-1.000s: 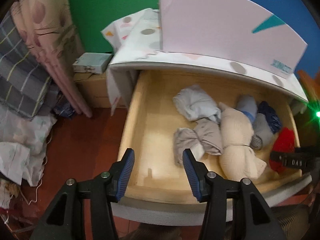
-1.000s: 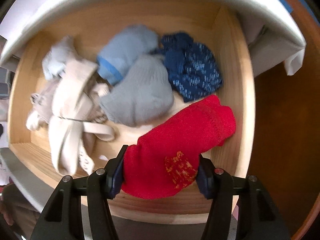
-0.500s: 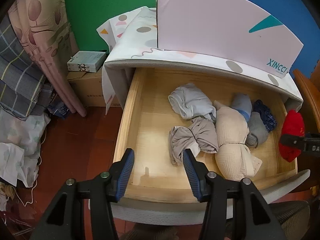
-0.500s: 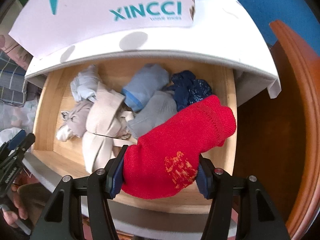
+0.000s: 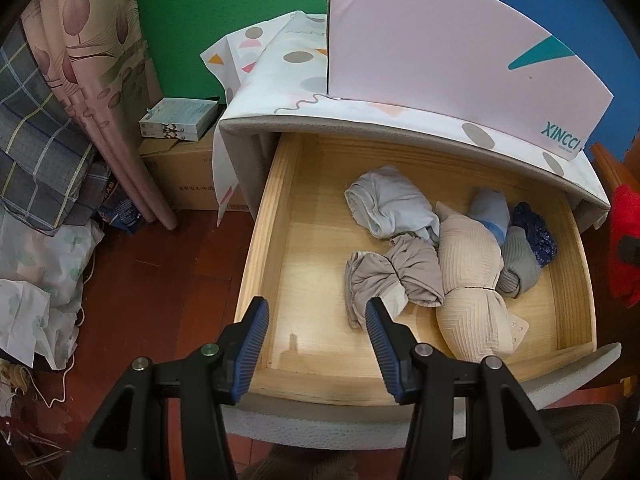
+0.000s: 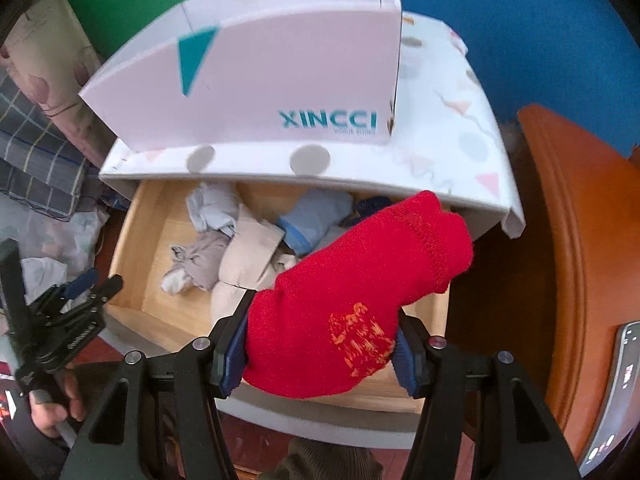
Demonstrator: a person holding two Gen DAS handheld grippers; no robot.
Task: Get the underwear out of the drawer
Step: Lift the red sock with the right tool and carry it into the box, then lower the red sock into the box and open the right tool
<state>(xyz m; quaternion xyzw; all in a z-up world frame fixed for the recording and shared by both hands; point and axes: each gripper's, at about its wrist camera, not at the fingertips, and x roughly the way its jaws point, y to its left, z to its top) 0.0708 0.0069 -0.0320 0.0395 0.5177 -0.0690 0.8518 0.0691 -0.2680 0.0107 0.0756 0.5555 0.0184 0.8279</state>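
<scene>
My right gripper (image 6: 320,344) is shut on a red knitted garment (image 6: 360,292) with an orange pattern and holds it high above the open wooden drawer (image 6: 136,236). That red garment (image 5: 624,240) also shows at the right edge of the left wrist view. My left gripper (image 5: 316,320) hangs open over the drawer's front left part (image 5: 280,240), with nothing between its fingers. In the drawer lie a pale blue bundle (image 5: 388,204), a grey-beige tied bundle (image 5: 392,276), a cream ribbed bundle (image 5: 472,284), a grey sock roll (image 5: 520,264), a light blue roll (image 5: 488,208) and a dark blue piece (image 5: 536,232).
A pink XINCCI box (image 5: 452,52) stands on the cabinet top over a patterned cloth (image 5: 288,64). Left of the cabinet are cardboard boxes (image 5: 180,148), a curtain (image 5: 92,80) and piled fabric (image 5: 36,248). An orange wooden piece of furniture (image 6: 580,260) stands to the right, with a phone (image 6: 616,392) on it.
My right gripper has risen out of the drawer with the red garment, so the cabinet top and box now show. The left gripper has stayed open over the drawer's front.
</scene>
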